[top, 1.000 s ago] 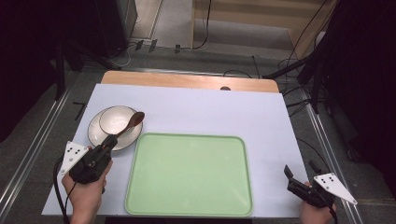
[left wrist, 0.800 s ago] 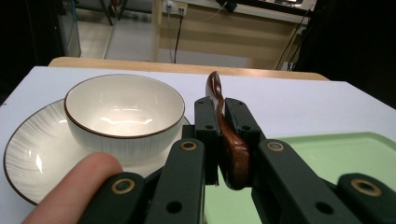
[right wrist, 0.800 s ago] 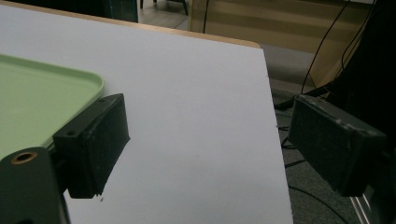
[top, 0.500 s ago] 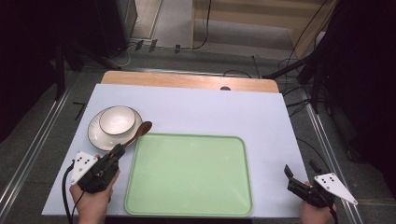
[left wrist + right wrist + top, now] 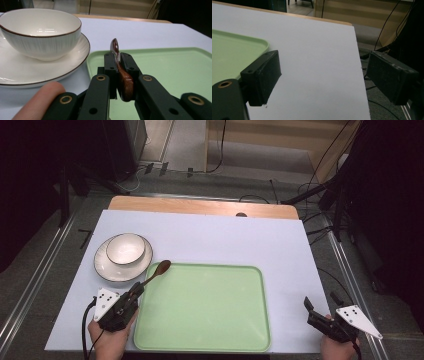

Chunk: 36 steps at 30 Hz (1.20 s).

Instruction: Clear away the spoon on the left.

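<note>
The left gripper [image 5: 134, 293] is clamped on the handle of a brown wooden spoon [image 5: 156, 271]. The spoon sticks out far and to the right, with its round end over the far left corner of the green tray [image 5: 205, 340]. In the left gripper view the spoon [image 5: 119, 65] sits squeezed between the two black jaws.

A white bowl [image 5: 125, 248] sits on a white plate [image 5: 106, 269], just far and left of the spoon. Nothing lies on the tray. The tray sits on the white table [image 5: 280, 245] near the person.

The right gripper [image 5: 320, 308] is near the right edge of the table. Its jaws are wide apart and hold nothing.

I see no words to read.
</note>
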Available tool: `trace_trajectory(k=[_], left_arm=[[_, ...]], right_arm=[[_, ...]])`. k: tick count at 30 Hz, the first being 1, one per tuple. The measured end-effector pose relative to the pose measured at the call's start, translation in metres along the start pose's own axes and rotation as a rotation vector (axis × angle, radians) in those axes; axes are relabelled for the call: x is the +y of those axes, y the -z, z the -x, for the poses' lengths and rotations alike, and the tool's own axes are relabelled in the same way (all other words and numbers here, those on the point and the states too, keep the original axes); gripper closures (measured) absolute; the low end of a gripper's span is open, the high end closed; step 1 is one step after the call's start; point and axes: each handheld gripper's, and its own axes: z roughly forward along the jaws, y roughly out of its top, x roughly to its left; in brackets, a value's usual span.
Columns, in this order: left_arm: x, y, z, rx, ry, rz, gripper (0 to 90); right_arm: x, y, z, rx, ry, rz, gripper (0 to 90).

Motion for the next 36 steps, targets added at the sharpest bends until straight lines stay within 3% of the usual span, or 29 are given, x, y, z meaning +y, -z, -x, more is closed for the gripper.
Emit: trace_trajectory(k=[8,11,13,15,20,22,24,26,27,33,35,36], left_arm=[[-0.007,-0.003,0.005,-0.001,-0.010,-0.018,84.9],[-0.010,-0.003,0.006,-0.003,-0.001,-0.049,84.3],[-0.014,-0.003,0.007,0.013,-0.003,-0.066,75.4],[-0.016,-0.003,0.007,0.000,0.009,-0.092,73.2],[-0.015,-0.007,0.012,-0.024,-0.021,-0.161,39.2],[-0.012,-0.008,0.012,-0.041,-0.031,-0.152,32.7],[-0.009,-0.010,0.013,-0.090,-0.048,-0.141,38.1],[-0.003,-0.018,0.012,-0.164,-0.008,-0.171,52.3],[-0.002,-0.021,0.013,-0.179,0.001,-0.179,58.2],[0.009,-0.052,0.017,-0.133,-0.080,-0.261,88.5],[0.013,-0.059,0.015,-0.140,-0.047,-0.293,88.1],[0.016,-0.065,0.014,-0.146,-0.026,-0.341,88.0]], right_arm=[[0.000,-0.001,0.000,0.002,0.003,-0.002,13.1],[0.000,-0.001,0.000,0.004,0.003,-0.003,13.1],[0.000,-0.001,0.000,0.002,0.005,-0.002,13.1],[0.000,-0.001,-0.001,0.001,0.003,-0.002,13.1],[0.000,-0.001,0.000,0.001,-0.001,-0.001,13.1],[0.000,-0.001,0.000,0.000,-0.003,-0.001,13.1],[0.000,-0.001,0.000,0.002,-0.001,-0.002,13.1],[0.000,-0.002,-0.001,0.005,0.000,-0.004,13.1],[0.000,-0.002,-0.001,0.005,0.002,-0.004,13.1],[0.000,-0.004,-0.004,0.012,0.009,-0.010,13.1],[0.000,-0.004,-0.004,0.011,0.009,-0.011,13.1],[0.000,-0.004,-0.004,0.010,0.011,-0.011,13.1]])
